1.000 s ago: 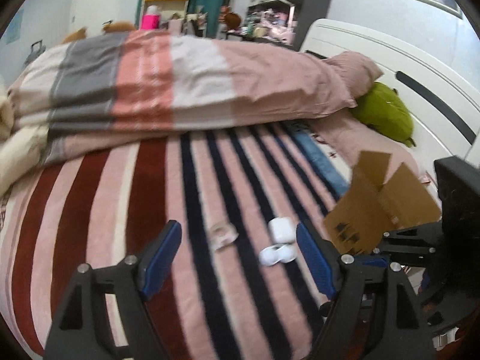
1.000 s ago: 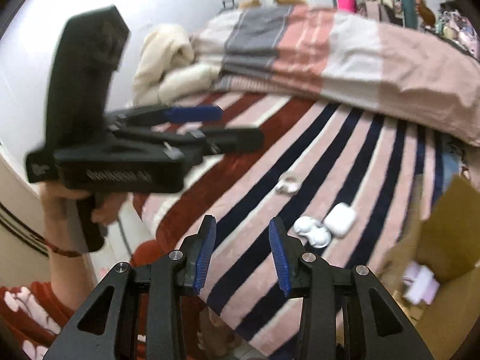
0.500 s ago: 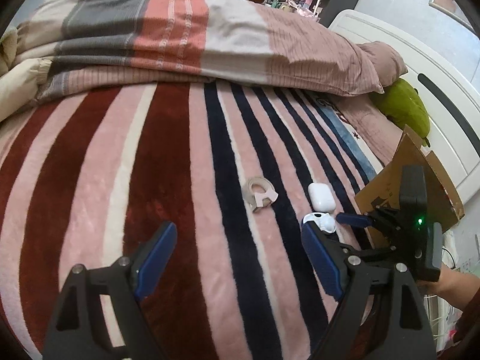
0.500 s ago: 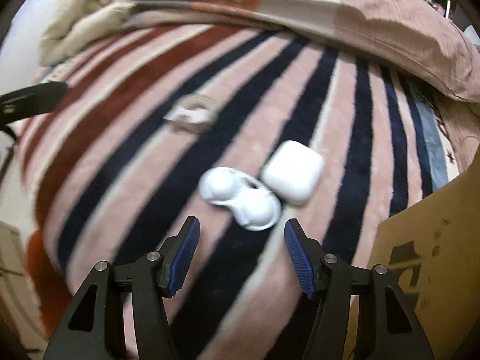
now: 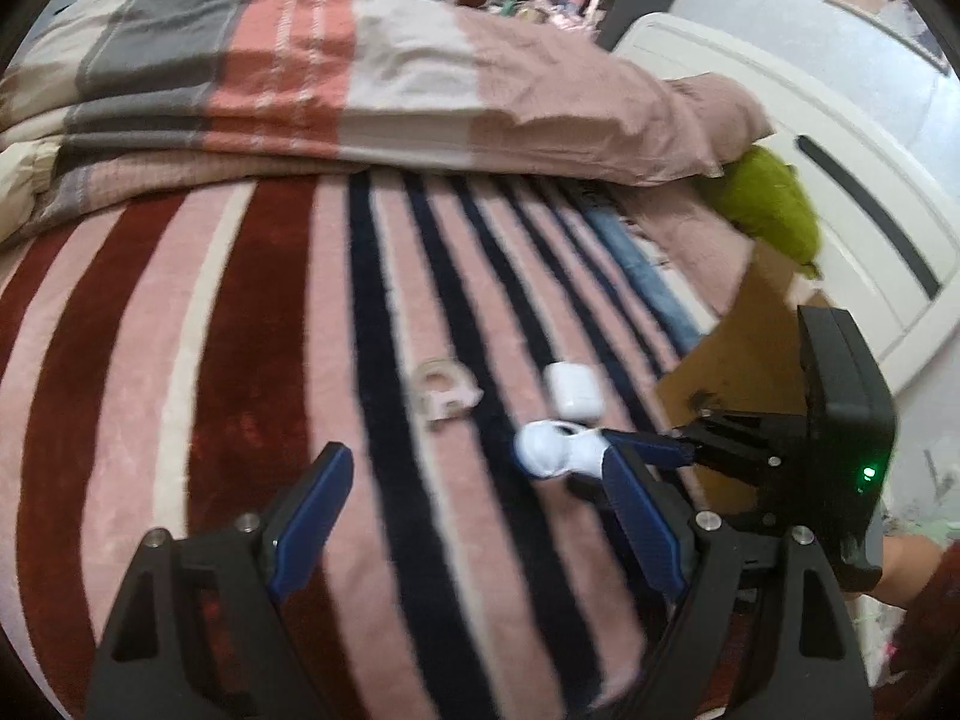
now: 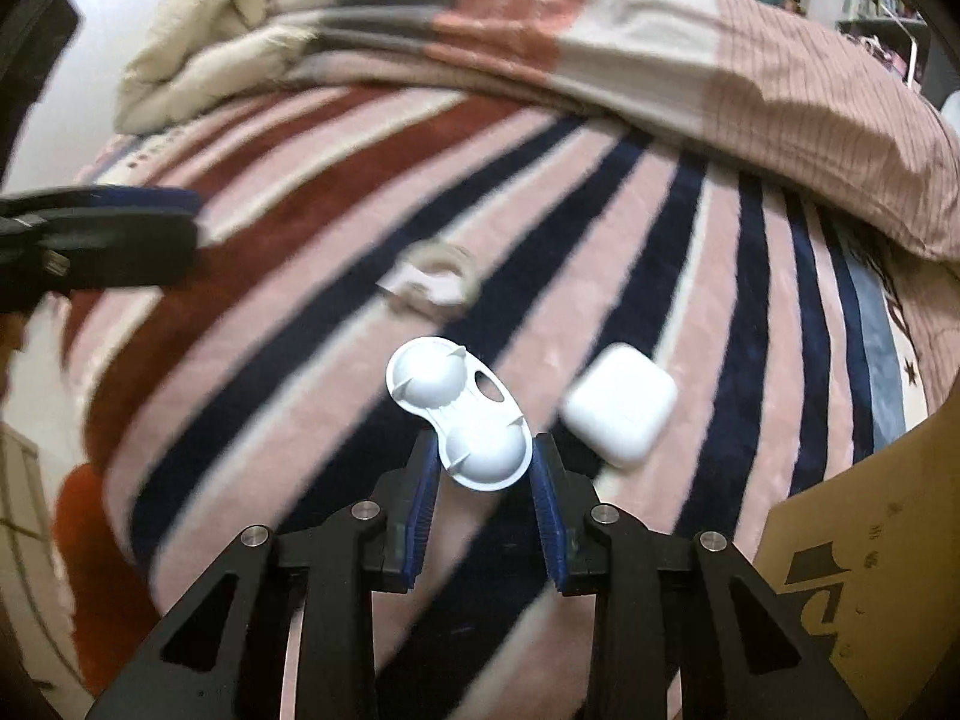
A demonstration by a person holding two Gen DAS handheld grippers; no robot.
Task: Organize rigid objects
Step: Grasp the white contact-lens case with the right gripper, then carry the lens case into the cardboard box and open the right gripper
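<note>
A white double-dome lens case [image 6: 459,414] lies on the striped blanket [image 6: 288,276]. My right gripper [image 6: 483,444] has its jaws closing, and both blue pads sit against the case's near dome. In the left wrist view the same case [image 5: 558,450] shows at the tip of the right gripper [image 5: 651,450]. A white earbud case [image 6: 621,411] lies just right of it, and a clear tape ring [image 6: 435,288] lies beyond. My left gripper [image 5: 477,468] hovers open over the blanket, short of the tape ring [image 5: 444,390], with nothing between its fingers.
An open cardboard box [image 6: 870,570] stands at the bed's right edge, close to the right gripper. A folded quilt [image 5: 360,78] and pillow cross the far side of the bed. A green plush [image 5: 768,210] rests by the white headboard. A person's hand [image 5: 900,564] holds the right gripper.
The right gripper dropped to the lens case and its jaws narrowed onto the near dome. The left gripper sank closer to the blanket, its jaws still wide.
</note>
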